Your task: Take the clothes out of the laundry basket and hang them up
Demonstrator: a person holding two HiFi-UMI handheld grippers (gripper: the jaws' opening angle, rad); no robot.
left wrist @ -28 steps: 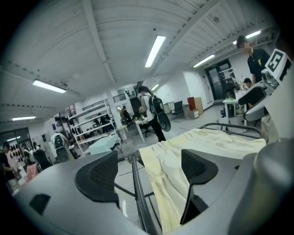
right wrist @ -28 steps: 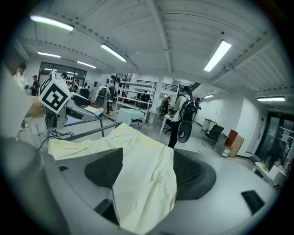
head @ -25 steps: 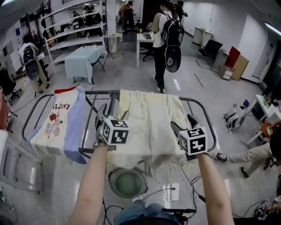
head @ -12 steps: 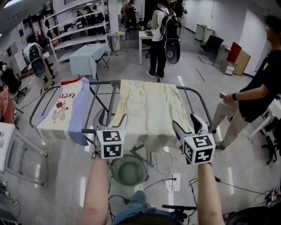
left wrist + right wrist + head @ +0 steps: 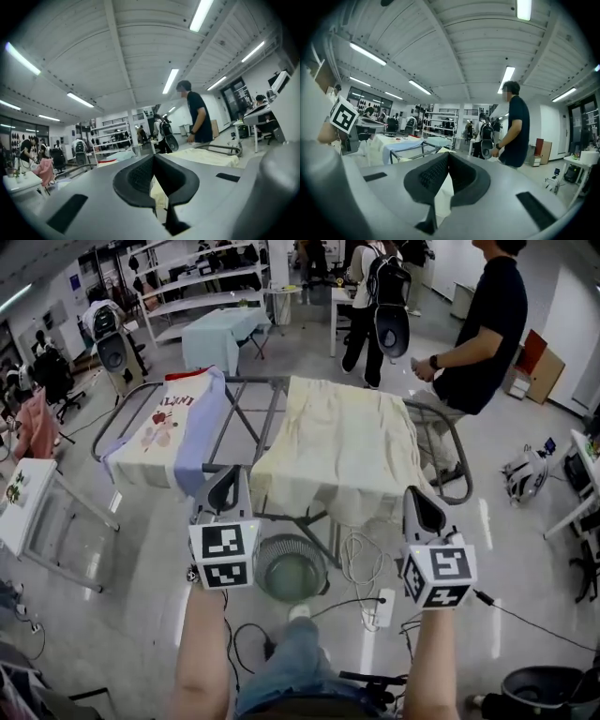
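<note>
A cream garment (image 5: pixel 337 446) lies spread over the metal drying rack (image 5: pixel 253 381). A white and lilac T-shirt (image 5: pixel 169 427) hangs on the rack's left side. The round mesh laundry basket (image 5: pixel 291 576) stands on the floor under the rack's near edge. My left gripper (image 5: pixel 228 476) and right gripper (image 5: pixel 415 493) hover level in front of the rack, apart from the cloth. Both have just closed with nothing between the jaws. In the left gripper view the gripper (image 5: pixel 153 159) is shut, with the cream garment (image 5: pixel 206 157) beyond it. The right gripper view shows that gripper (image 5: pixel 448 157) shut too.
A person in a dark shirt (image 5: pixel 478 324) stands at the rack's far right corner. Another person with a backpack (image 5: pixel 384 296) is farther back. A power strip with cables (image 5: pixel 382 607) lies on the floor by the basket. A white table (image 5: pixel 23 493) is at left.
Both grippers have pulled back from the rack toward me and their jaws have closed empty. The cream garment stays draped. A person in a dark shirt has walked up to the rack's right.
</note>
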